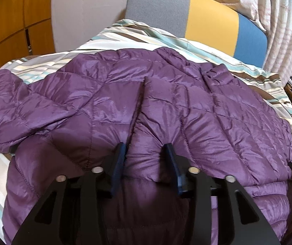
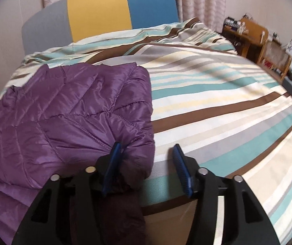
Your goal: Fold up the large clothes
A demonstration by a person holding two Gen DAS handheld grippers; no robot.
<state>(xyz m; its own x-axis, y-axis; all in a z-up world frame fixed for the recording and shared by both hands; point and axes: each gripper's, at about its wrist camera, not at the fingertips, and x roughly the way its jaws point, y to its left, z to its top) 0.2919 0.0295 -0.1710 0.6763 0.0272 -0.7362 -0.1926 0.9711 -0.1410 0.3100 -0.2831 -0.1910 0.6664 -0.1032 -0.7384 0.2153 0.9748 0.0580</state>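
Purple quilted jacket is spread on the striped bed cover, toward its left edge. Jacket fold is pinched by left gripper. Right gripper is held wide apart; only the left finger touches the jacket's edge.

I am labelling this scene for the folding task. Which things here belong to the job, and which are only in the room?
For the job:
- purple quilted jacket
- left gripper, jacket fabric bunched between its fingers
- right gripper, open at the jacket's edge
- striped bedcover under the jacket

Only lying about:
- grey, yellow and blue headboard
- curtains
- wooden shelf
- wardrobe
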